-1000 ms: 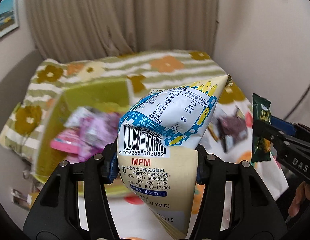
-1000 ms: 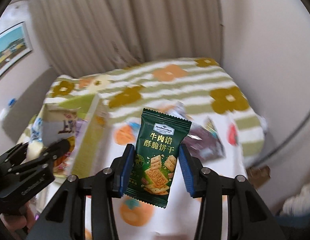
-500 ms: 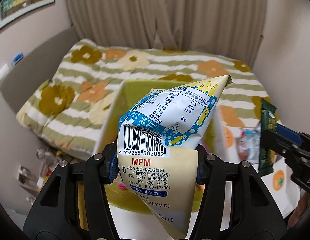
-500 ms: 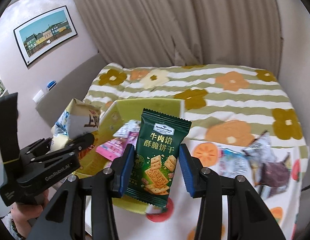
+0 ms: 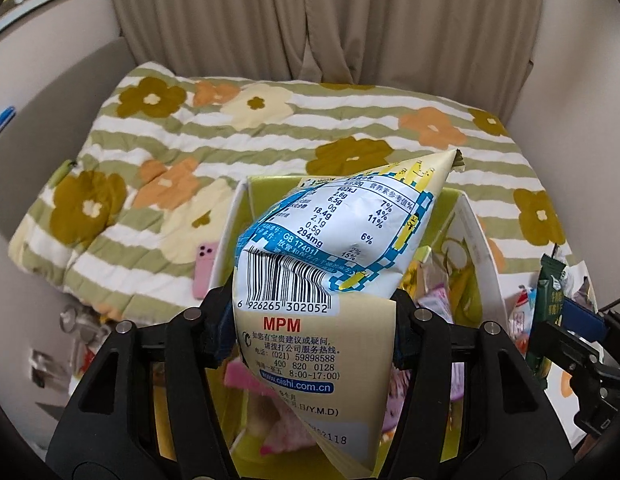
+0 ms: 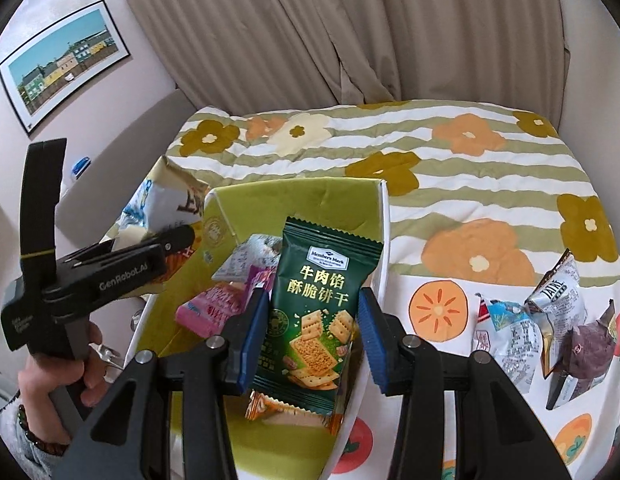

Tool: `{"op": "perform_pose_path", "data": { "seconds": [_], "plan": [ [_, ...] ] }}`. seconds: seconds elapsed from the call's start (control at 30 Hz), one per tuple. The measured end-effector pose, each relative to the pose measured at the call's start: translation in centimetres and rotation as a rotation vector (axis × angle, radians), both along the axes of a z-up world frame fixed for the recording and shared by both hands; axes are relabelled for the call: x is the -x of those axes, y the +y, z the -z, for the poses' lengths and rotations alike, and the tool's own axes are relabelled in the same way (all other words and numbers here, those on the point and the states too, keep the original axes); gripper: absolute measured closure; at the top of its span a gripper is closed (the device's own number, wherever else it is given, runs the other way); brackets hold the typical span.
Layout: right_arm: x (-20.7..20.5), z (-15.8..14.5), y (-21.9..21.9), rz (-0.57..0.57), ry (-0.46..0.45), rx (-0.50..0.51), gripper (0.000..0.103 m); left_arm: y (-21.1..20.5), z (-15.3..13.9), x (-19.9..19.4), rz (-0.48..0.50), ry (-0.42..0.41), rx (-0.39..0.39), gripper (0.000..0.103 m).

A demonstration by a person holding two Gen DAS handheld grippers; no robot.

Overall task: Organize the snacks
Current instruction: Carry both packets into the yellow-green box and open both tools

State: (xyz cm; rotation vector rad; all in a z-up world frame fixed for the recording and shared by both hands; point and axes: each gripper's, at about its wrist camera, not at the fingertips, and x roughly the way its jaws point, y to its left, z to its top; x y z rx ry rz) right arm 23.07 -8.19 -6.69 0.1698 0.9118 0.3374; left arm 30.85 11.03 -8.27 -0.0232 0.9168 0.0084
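My left gripper [image 5: 310,332] holds a cream and blue chip bag [image 5: 334,240] with a barcode, above the left half of a yellow-green box [image 5: 230,224]. Its jaws are opening, but the bag still sits between the pads and touches them. My right gripper [image 6: 312,332] is shut on a dark green cracker packet [image 6: 322,308], held upright over the same box [image 6: 310,196]. In the right wrist view the left gripper [image 6: 166,248] and its chip bag [image 6: 166,200] hover at the box's left wall. Pink and white packets [image 6: 214,308] lie inside the box.
The box stands on a bed with a striped flower quilt [image 6: 450,168]. Several loose snack bags [image 6: 542,320] lie on a fruit-print cloth to the right. A pink phone [image 5: 204,268] rests left of the box. A person's hand [image 6: 58,380] grips the left handle.
Both grippers have swung left from the loose snacks and now hang over the yellow-green box, each still carrying its packet. The left fingers stand slightly wider around the chip bag.
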Motion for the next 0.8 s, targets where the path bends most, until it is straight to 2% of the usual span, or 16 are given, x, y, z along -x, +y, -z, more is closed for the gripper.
{"op": "perform_pose_path", "data": {
  "seconds": [0.03,0.07,0.1,0.13,0.4,0.67,0.77,0.8],
  "plan": [
    [-0.5,0.1,0.1,0.005,0.002,0.002,0.062,0.0,0.4,-0.5,0.005,0.011,-0.004,0.037],
    [-0.9,0.2,0.2,0.008,0.003,0.003,0.062,-0.1,0.7,-0.9,0.005,0.022,-0.015,0.014],
    [-1.3,0.2,0.3,0.011,0.003,0.005,0.062,-0.2,1.0,-1.1,0.001,0.029,-0.032,0.005],
    [-1.5,0.2,0.4,0.013,0.003,0.008,0.062,-0.1,1.2,-1.0,0.002,0.022,-0.05,0.0],
    [-3.4,0.6,0.9,0.012,0.016,0.013,0.062,1.7,3.0,0.9,0.017,0.076,0.005,0.0],
    [-7.4,0.0,2.9,-0.023,0.025,0.055,0.062,2.7,2.0,1.8,0.031,0.045,0.009,0.0],
    [-8.8,0.8,3.6,-0.035,0.069,0.069,0.057,3.0,1.8,1.9,0.03,0.039,0.009,0.0],
    [-9.0,1.0,3.7,-0.035,0.077,0.072,0.048,3.1,1.7,2.0,0.031,0.039,0.009,0.0]
  ]
}}
